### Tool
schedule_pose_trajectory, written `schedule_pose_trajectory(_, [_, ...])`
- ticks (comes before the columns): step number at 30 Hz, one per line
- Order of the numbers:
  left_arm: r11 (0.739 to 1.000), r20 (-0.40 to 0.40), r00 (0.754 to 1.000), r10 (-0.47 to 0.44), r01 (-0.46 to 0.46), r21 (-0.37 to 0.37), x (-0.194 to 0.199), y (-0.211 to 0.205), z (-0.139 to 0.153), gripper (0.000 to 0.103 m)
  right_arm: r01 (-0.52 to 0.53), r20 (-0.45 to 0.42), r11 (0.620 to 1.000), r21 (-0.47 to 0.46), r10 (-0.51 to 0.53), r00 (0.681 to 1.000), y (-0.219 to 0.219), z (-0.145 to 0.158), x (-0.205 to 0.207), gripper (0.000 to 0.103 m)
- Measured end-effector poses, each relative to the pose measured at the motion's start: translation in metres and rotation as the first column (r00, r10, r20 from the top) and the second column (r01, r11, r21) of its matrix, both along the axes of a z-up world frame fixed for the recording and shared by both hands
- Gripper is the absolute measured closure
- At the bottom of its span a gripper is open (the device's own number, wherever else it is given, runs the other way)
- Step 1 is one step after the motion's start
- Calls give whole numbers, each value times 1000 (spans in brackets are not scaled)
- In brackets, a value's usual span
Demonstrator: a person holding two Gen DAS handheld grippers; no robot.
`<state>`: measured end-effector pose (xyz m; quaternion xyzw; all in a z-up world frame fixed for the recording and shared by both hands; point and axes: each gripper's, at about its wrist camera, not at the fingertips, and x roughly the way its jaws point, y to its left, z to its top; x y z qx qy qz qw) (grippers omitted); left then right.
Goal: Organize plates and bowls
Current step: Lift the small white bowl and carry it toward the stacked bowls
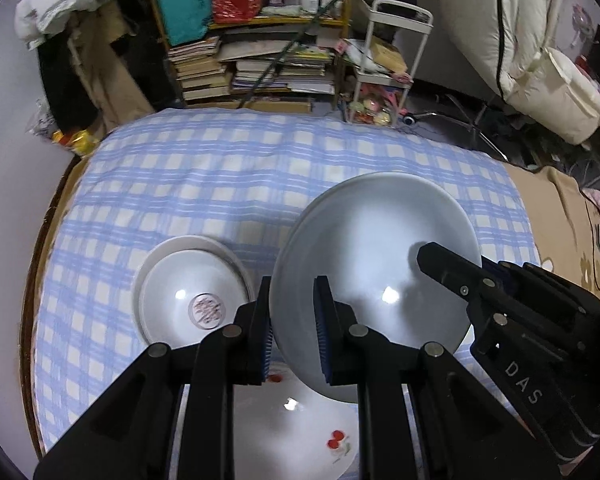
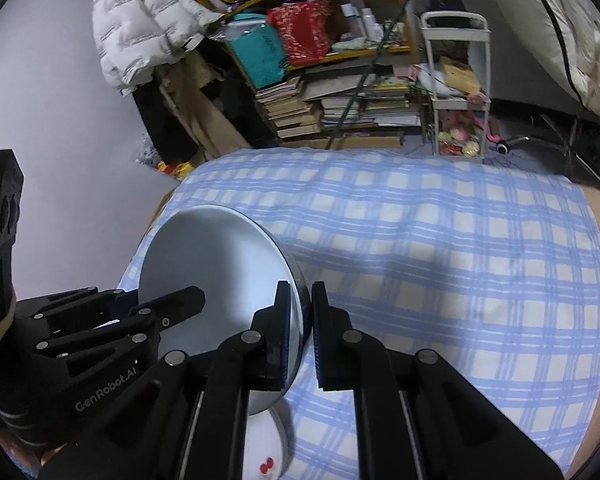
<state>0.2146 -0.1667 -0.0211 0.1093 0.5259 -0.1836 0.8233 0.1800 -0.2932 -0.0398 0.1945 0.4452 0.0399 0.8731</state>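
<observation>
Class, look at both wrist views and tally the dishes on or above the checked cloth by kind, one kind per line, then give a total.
Plain pale bowl, held by both grippers: 1
Bowl with red emblem: 1
Plate under the emblem bowl: 1
Plate with cherry print: 1
Total: 4

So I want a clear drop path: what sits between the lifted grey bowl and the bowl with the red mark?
Only bare checked cloth, seen in the left wrist view.
</observation>
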Motion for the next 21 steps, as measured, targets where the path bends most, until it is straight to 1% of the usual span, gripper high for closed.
schedule_pose_trajectory(3, [1000,5,1000,26,-26,0,-1,15,6,86,-30,12,1000,-5,30,999,13,3,2,92])
schedule_pose_trajectory(7, [998,35,998,56,-56,12,-4,34,14,86,-65,33,998,-13,66,997,33,9,8,91])
schedule_pose_trajectory(11, [996,32,995,90,-90,-8,-3,57,15,86,-104,60,994,-19,105,993,52,15,13,91])
schedule_pose_trajectory(13, [995,24,994,103,-102,-21,-1,70,12,86,-129,65,991,-31,130,989,63,17,17,92])
schedule_pose_trajectory(16, [990,-14,991,129,-130,-58,4,89,2,86,-154,67,987,-45,157,985,76,14,22,91])
schedule_pose_trajectory(18, [986,-19,988,152,-153,-64,7,99,-5,86,-172,58,984,-39,174,983,84,10,26,92])
schedule_pose_trajectory(21, [979,-38,983,178,-181,-93,13,115,-16,86,-200,41,978,-67,203,978,99,-2,35,91])
